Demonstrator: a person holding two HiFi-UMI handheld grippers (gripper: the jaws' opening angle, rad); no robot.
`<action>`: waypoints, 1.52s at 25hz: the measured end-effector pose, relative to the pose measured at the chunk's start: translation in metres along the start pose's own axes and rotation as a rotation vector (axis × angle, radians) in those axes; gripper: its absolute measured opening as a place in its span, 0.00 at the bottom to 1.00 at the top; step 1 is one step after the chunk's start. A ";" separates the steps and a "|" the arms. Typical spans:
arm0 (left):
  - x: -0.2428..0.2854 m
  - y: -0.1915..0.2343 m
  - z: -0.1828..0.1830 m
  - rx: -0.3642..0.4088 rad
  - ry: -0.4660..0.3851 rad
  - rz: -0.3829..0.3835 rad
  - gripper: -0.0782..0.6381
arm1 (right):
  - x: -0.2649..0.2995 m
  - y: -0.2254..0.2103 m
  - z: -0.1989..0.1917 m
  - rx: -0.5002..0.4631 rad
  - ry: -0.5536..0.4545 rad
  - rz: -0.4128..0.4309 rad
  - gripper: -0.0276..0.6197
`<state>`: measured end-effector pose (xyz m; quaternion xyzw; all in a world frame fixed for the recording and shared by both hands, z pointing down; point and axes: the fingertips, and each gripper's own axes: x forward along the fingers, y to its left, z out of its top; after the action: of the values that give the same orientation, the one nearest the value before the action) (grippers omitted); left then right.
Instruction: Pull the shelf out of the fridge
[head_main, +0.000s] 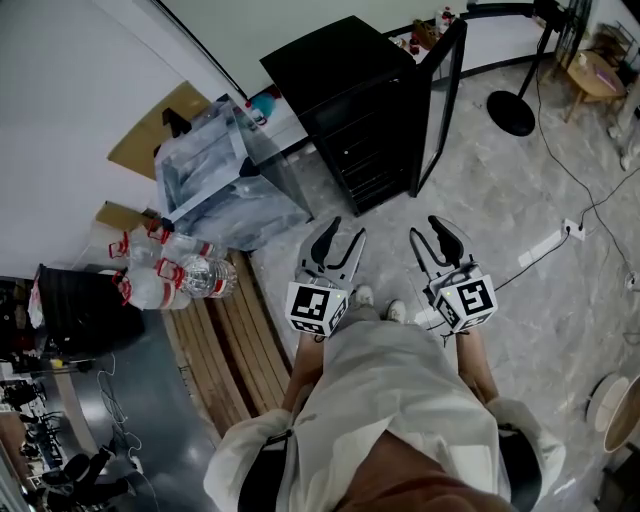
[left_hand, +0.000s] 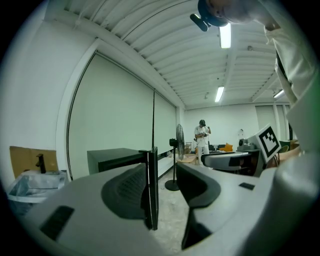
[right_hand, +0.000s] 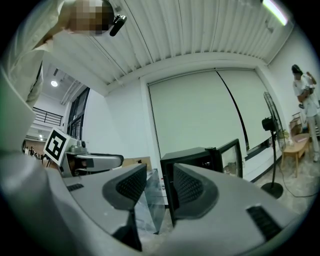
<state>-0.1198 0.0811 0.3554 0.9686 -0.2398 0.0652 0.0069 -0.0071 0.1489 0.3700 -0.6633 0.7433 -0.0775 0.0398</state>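
Note:
The black fridge (head_main: 345, 75) stands on the floor ahead of me, its glass door (head_main: 440, 95) swung open to the right. Dark shelf edges (head_main: 365, 165) show in its open front. My left gripper (head_main: 347, 230) and right gripper (head_main: 425, 230) hang side by side short of the fridge, both open with nothing between the fingers. In the left gripper view the left gripper (left_hand: 162, 192) frames the door's edge (left_hand: 152, 185) far off. In the right gripper view the right gripper (right_hand: 160, 192) points toward the fridge (right_hand: 192, 157).
A clear plastic bin (head_main: 225, 185) stands left of the fridge, with water bottles (head_main: 175, 270) and wooden slats (head_main: 225, 340) nearer me. A fan base (head_main: 510, 112) and a power strip (head_main: 545, 245) lie to the right. A person (left_hand: 202, 137) stands far back.

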 end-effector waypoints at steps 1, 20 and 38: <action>0.001 0.000 -0.001 -0.002 0.001 -0.001 0.39 | 0.001 -0.001 -0.001 0.002 0.001 0.000 0.30; 0.062 0.042 0.000 -0.019 -0.023 -0.033 0.38 | 0.058 -0.029 0.002 -0.020 0.020 -0.020 0.28; 0.130 0.114 -0.009 -0.051 -0.008 -0.101 0.38 | 0.148 -0.064 0.003 -0.023 0.060 -0.085 0.28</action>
<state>-0.0598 -0.0797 0.3787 0.9792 -0.1922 0.0547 0.0338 0.0384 -0.0054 0.3841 -0.6922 0.7160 -0.0905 0.0065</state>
